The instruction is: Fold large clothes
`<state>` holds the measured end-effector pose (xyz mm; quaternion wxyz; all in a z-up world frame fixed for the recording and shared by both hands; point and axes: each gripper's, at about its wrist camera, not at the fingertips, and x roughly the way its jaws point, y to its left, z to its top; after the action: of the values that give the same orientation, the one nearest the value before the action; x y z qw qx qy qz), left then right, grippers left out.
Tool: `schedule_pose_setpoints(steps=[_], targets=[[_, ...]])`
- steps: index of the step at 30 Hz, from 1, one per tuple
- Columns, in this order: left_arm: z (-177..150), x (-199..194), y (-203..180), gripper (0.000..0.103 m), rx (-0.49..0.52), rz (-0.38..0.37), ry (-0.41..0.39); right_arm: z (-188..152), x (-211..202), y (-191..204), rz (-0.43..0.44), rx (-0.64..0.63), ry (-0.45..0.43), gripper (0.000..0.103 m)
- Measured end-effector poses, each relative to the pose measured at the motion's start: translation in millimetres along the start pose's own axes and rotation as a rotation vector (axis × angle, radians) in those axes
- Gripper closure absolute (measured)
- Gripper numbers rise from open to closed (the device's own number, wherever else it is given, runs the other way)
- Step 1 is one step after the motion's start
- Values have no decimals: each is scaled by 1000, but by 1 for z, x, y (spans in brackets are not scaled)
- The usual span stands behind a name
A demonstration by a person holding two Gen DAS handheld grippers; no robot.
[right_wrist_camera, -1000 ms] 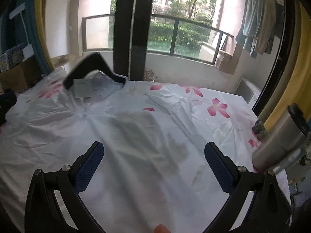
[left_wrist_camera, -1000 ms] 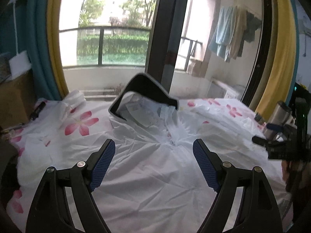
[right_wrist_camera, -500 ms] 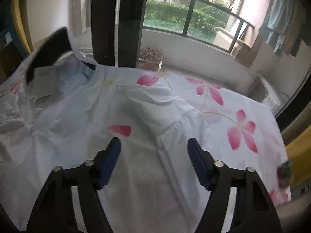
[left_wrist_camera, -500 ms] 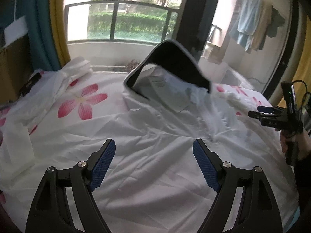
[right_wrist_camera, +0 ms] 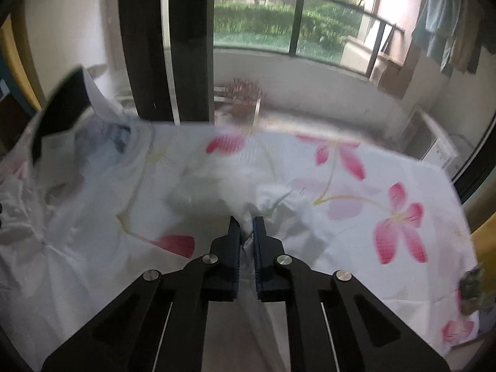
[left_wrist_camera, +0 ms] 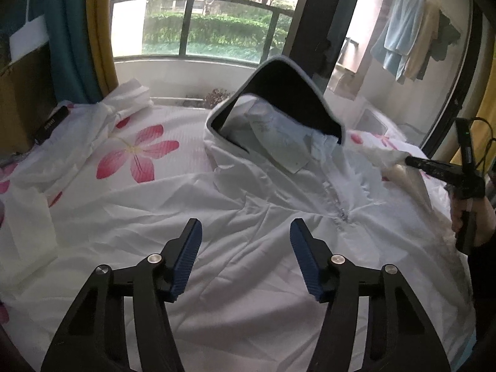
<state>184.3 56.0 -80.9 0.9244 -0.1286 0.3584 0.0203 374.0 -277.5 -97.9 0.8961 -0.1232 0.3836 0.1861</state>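
Note:
A large white hooded jacket [left_wrist_camera: 248, 217] lies front-up on the bed, its dark-lined hood [left_wrist_camera: 279, 99] standing up at the far end. My left gripper [left_wrist_camera: 245, 257] is open and empty, hovering just above the jacket's chest. My right gripper [right_wrist_camera: 246, 226] is shut on the jacket's white sleeve [right_wrist_camera: 217, 186] and lifts it off the bed. The left wrist view shows the right gripper [left_wrist_camera: 412, 161] at the right, pinching the sleeve [left_wrist_camera: 384, 158].
The bed has a white sheet with pink flowers [left_wrist_camera: 136, 155] [right_wrist_camera: 396, 226]. Folded white cloth [left_wrist_camera: 28, 229] lies at the left edge. A black remote [left_wrist_camera: 51, 124] lies at the far left. A window and balcony stand behind the bed.
My right gripper moved forward to the sleeve, closed on it and raised it. My left gripper stayed open, narrowed a little and came nearer the jacket's chest.

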Motion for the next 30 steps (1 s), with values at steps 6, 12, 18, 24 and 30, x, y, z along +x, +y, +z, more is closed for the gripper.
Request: schedule_pose_setpoints(steps=[6, 12, 18, 24, 30], targets=[[1, -31, 1, 40, -14, -41, -48, 10, -87, 20, 22, -13, -141, 96], [-6, -65, 11, 40, -10, -51, -91, 19, -127, 64, 122, -45, -205, 96], [-16, -85, 35, 40, -25, -38, -99, 14, -114, 122, 249, -66, -184, 96], [-20, -95, 50, 40, -21, -14, -98, -7, -90, 189, 359, -129, -112, 96], [-21, -88, 53, 40, -14, -8, -71, -32, -59, 217, 423, -139, -5, 95]])
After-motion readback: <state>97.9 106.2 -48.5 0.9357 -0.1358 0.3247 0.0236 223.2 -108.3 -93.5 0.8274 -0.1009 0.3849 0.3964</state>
